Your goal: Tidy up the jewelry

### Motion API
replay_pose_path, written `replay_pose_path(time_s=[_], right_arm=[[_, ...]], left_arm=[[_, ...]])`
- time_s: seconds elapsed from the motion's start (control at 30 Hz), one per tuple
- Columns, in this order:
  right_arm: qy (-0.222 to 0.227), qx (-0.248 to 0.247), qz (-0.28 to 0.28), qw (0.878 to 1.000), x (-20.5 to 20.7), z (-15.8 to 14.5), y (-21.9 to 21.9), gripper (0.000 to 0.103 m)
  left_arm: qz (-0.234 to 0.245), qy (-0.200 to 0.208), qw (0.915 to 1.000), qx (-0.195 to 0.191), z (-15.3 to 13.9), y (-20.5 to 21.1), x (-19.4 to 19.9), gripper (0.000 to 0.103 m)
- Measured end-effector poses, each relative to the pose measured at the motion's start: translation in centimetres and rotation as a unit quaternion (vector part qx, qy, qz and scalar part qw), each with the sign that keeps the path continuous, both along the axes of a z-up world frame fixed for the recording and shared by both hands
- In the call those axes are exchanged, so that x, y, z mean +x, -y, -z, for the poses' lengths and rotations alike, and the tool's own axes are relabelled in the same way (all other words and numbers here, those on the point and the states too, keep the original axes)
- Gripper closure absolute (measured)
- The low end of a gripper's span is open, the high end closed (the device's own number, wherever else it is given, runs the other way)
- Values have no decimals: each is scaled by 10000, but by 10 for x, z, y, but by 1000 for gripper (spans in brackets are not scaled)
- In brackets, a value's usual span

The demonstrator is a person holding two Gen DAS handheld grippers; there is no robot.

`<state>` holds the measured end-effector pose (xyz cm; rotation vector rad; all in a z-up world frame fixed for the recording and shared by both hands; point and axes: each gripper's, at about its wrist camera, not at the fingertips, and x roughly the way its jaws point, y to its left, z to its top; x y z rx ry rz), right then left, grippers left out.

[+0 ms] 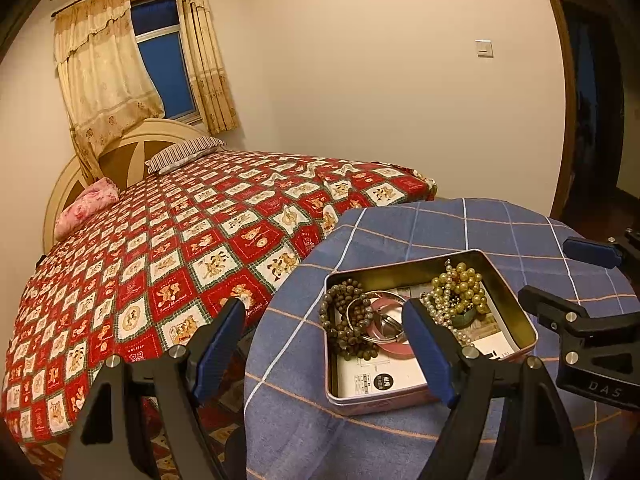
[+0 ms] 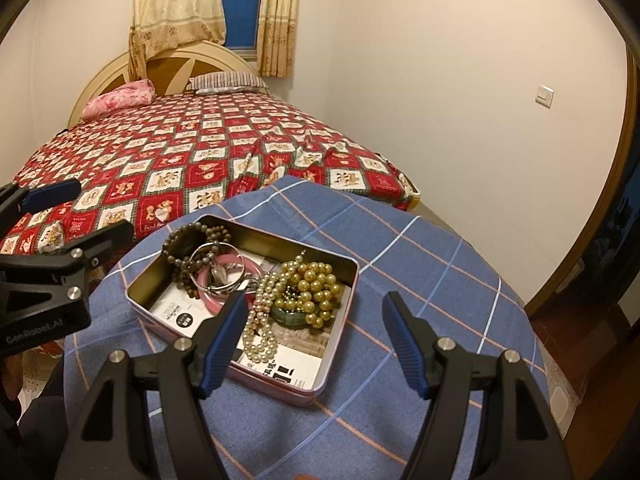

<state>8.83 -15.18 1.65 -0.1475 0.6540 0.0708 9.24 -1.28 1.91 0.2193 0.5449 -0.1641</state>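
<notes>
An open metal tin [image 1: 516,312] [image 2: 340,344] sits on a round table with a blue checked cloth [image 1: 480,232] [image 2: 420,280]. Inside it lie dark bead bracelets [image 1: 340,320] [image 2: 188,240], a pink bangle [image 1: 390,344] [image 2: 208,300], silver bangles [image 2: 224,276], a gold pearl string [image 1: 464,284] [image 2: 316,284], a white pearl necklace [image 2: 260,332] and a green bracelet [image 2: 294,318]. My left gripper [image 1: 324,316] hovers open over the tin's left end. My right gripper [image 2: 314,308] stands open above the tin's right end. Neither one holds anything.
A bed with a red patterned cover [image 1: 180,240] [image 2: 200,148] stands right behind the table. Printed cards [image 1: 380,380] [image 2: 292,364] line the tin's floor. A wooden door frame [image 1: 564,92] [image 2: 600,208] is at the right. The cloth right of the tin is bare.
</notes>
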Motion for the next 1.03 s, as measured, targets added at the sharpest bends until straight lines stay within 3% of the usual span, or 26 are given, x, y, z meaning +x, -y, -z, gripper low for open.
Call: replay_pose_path(time_s=[1.03], right_arm=[[4,24,18,10000,-7,2,1,31]], left_arm=[[-24,104,9998,155,7,4,-3,22]])
